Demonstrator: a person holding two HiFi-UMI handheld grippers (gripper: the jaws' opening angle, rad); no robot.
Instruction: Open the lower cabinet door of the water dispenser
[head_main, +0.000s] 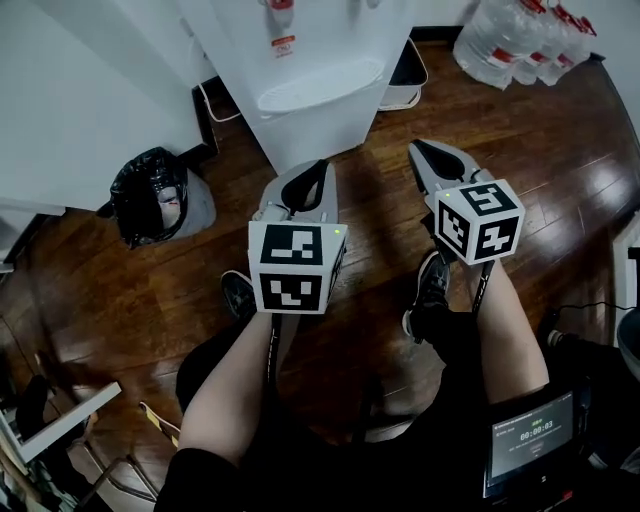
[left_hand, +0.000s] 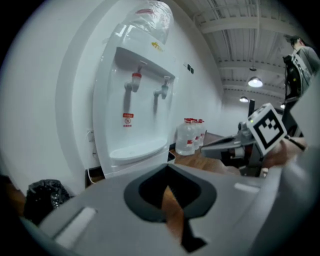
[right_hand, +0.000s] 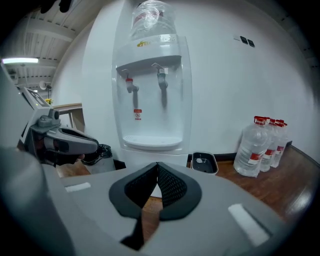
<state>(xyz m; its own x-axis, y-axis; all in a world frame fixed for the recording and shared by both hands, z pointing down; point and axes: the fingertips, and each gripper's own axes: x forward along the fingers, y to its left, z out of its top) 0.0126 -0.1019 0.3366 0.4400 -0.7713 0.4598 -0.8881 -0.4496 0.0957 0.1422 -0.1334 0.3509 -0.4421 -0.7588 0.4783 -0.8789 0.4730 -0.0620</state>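
Note:
The white water dispenser (head_main: 310, 80) stands against the wall straight ahead, a bottle on top and two taps above a drip tray. Its lower cabinet front (head_main: 325, 135) faces me, and I see no gap at the door. My left gripper (head_main: 312, 172) hovers just short of that front, jaws shut with nothing in them. To its right my right gripper (head_main: 425, 150) is also shut and empty, a little off the dispenser's right corner. From the left gripper view the dispenser (left_hand: 137, 115) rises beyond the shut tips (left_hand: 167, 167). In the right gripper view the dispenser (right_hand: 152, 100) is centred beyond the tips (right_hand: 157, 165).
A black rubbish bag (head_main: 150, 195) sits on the wooden floor left of the dispenser. A small black-lined bin (head_main: 405, 70) stands on the dispenser's right, with large water bottles (head_main: 510, 40) beyond it. The person's shoes are under the grippers, and a small screen (head_main: 530, 440) is at lower right.

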